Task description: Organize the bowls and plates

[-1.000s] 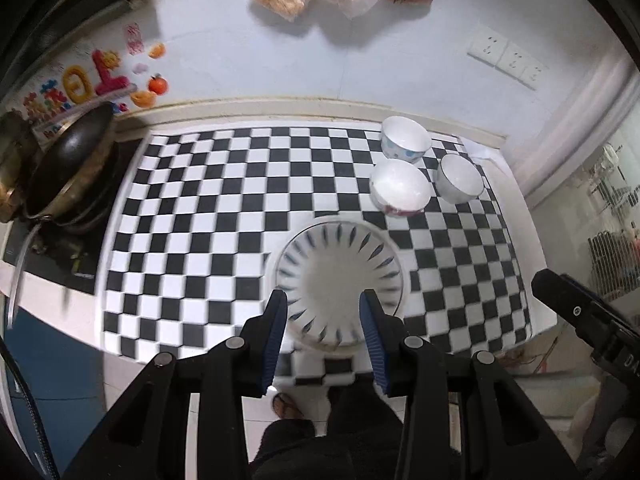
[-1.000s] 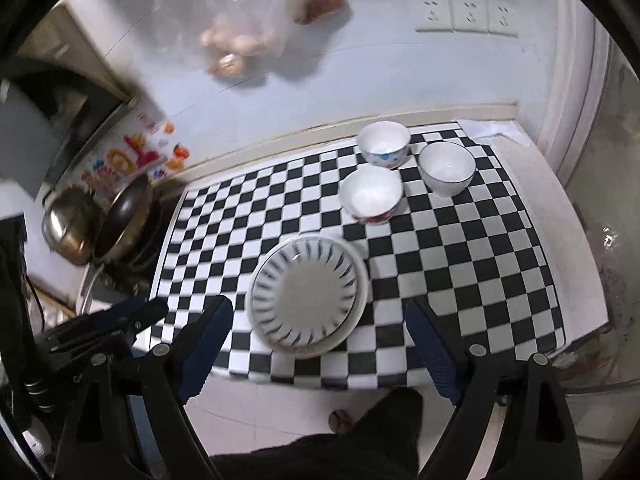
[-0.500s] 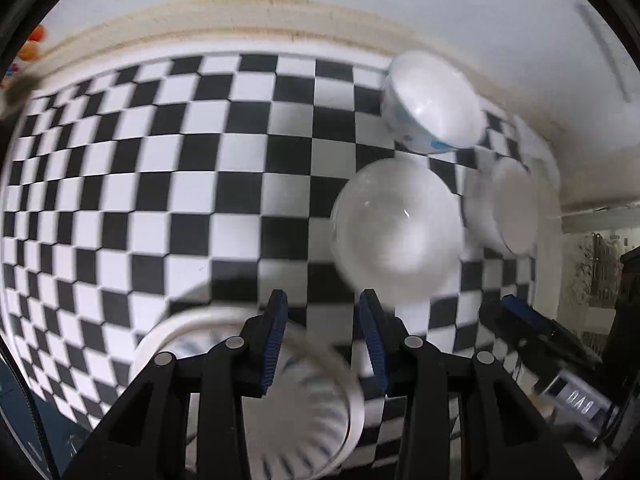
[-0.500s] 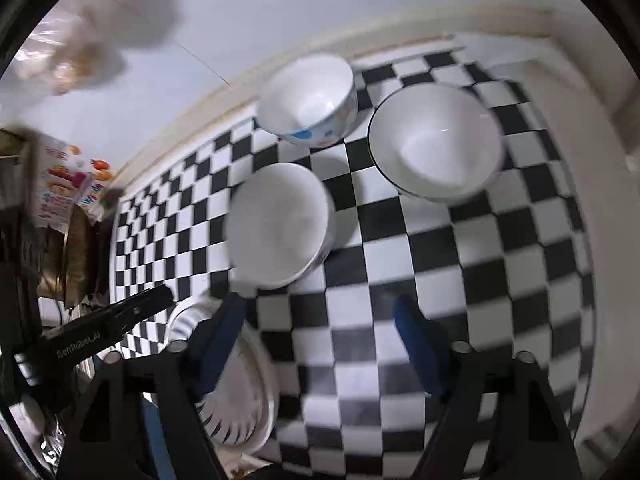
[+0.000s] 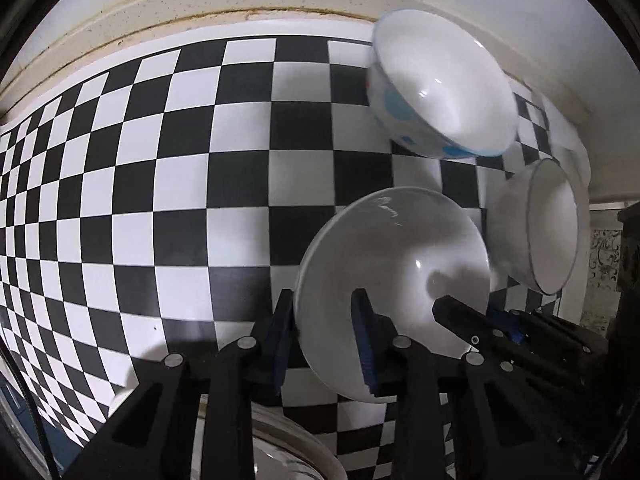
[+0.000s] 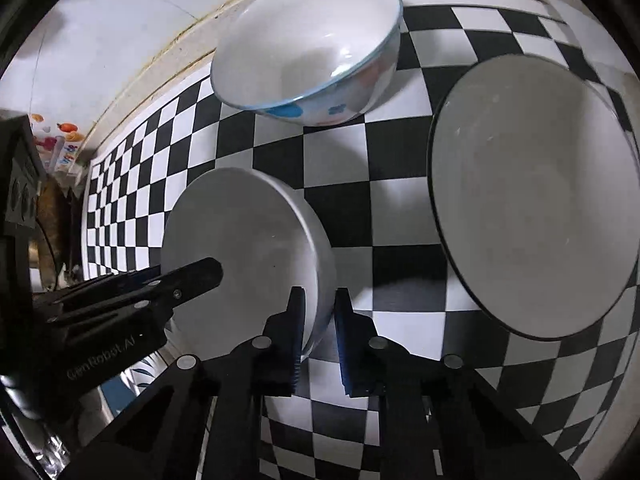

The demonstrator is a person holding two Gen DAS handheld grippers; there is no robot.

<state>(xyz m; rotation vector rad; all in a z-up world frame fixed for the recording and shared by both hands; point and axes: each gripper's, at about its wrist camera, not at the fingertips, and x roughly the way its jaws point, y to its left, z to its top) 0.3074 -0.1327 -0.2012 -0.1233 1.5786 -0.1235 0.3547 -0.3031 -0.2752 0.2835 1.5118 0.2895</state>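
A plain white bowl (image 5: pixel 394 264) stands on the checkered mat, also in the right wrist view (image 6: pixel 240 248). My left gripper (image 5: pixel 326 344) straddles its near-left rim, one finger inside, one outside, jaws a little apart. My right gripper (image 6: pixel 320 336) straddles its right rim, jaws narrowly apart around the wall. A blue-dotted bowl (image 5: pixel 436 92) sits behind it, also in the right wrist view (image 6: pixel 308 40). A dark-rimmed white bowl (image 6: pixel 532 216) stands at the right, also in the left wrist view (image 5: pixel 548 228). A striped plate's rim (image 5: pixel 288 452) shows below.
The black-and-white checkered mat (image 5: pixel 160 200) covers the counter up to a beige wall ledge (image 5: pixel 200 4). A pan and stove area (image 6: pixel 52 216) lie at the far left of the right wrist view.
Both grippers have dropped and moved forward from above the plate to the plain white bowl. Each now has its fingers either side of the bowl's rim; the right jaws have narrowed.
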